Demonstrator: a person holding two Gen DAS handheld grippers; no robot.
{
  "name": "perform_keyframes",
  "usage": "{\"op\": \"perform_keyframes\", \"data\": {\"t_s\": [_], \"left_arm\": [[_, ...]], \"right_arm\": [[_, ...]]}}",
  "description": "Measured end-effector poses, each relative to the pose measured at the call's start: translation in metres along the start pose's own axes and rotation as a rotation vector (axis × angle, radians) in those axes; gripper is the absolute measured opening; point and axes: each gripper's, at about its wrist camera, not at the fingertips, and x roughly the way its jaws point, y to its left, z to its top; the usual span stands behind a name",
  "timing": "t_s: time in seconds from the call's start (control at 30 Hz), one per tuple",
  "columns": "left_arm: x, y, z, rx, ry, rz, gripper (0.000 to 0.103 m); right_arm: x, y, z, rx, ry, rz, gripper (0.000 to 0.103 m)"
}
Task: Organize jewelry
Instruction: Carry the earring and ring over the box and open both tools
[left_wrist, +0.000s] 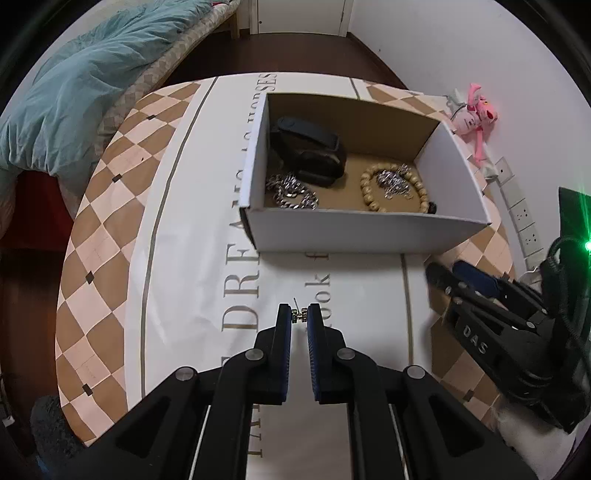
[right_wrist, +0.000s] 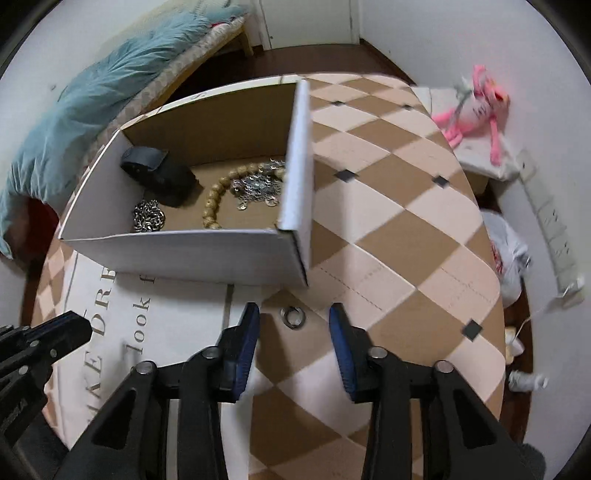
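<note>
My left gripper is shut on a small gold earring with a thin post, held above the tablecloth in front of the white cardboard box. The box holds a black watch, a silver chain, a wooden bead bracelet and a silver sequin piece. My right gripper is open, its fingers either side of a silver ring lying on the cloth just in front of the box's near right corner. The right gripper also shows in the left wrist view.
The round table has a checked brown and cream cloth with a white lettered band. A pink plush toy lies at the far right by the wall. A power strip runs along the wall. A bed with a teal duvet stands at the left.
</note>
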Motion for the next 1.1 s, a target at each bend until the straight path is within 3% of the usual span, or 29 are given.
{"op": "perform_keyframes", "data": {"t_s": [0.03, 0.17, 0.3, 0.5, 0.7, 0.83, 0.9, 0.93, 0.97, 1.03, 1.1], "left_arm": [[0.0, 0.0, -0.001, 0.001, 0.001, 0.001, 0.006], [-0.01, 0.002, -0.002, 0.003, -0.011, -0.005, 0.006], [-0.035, 0.0, 0.007, 0.006, -0.049, -0.043, 0.006], [-0.064, -0.008, 0.053, 0.013, -0.095, -0.139, 0.006], [-0.048, -0.008, 0.101, 0.012, -0.046, -0.158, 0.006], [-0.029, -0.004, 0.12, -0.002, 0.022, -0.118, 0.008], [-0.026, 0.001, 0.125, -0.02, 0.033, -0.101, 0.011], [-0.025, 0.002, 0.127, -0.023, 0.033, -0.092, 0.012], [-0.026, 0.003, 0.128, -0.024, 0.028, -0.08, 0.017], [-0.03, 0.006, 0.129, -0.024, 0.007, -0.051, 0.038], [-0.033, 0.01, 0.127, -0.034, -0.01, -0.047, 0.079]], "right_arm": [[0.0, 0.004, 0.0, -0.018, -0.002, -0.012, 0.013], [-0.01, 0.003, -0.006, -0.015, -0.001, 0.019, 0.012], [-0.054, -0.017, -0.005, 0.09, -0.047, 0.127, 0.012], [-0.092, -0.027, 0.043, 0.162, -0.082, 0.288, 0.012], [-0.061, -0.014, 0.102, 0.134, 0.017, 0.324, 0.013], [-0.038, -0.013, 0.119, 0.114, 0.114, 0.313, 0.014], [-0.033, -0.016, 0.123, 0.11, 0.129, 0.3, 0.019], [-0.034, -0.018, 0.124, 0.113, 0.129, 0.293, 0.032], [-0.035, -0.02, 0.124, 0.114, 0.124, 0.291, 0.04], [-0.04, -0.023, 0.124, 0.112, 0.113, 0.276, 0.041], [-0.046, -0.025, 0.123, 0.115, 0.104, 0.271, 0.041]]}}
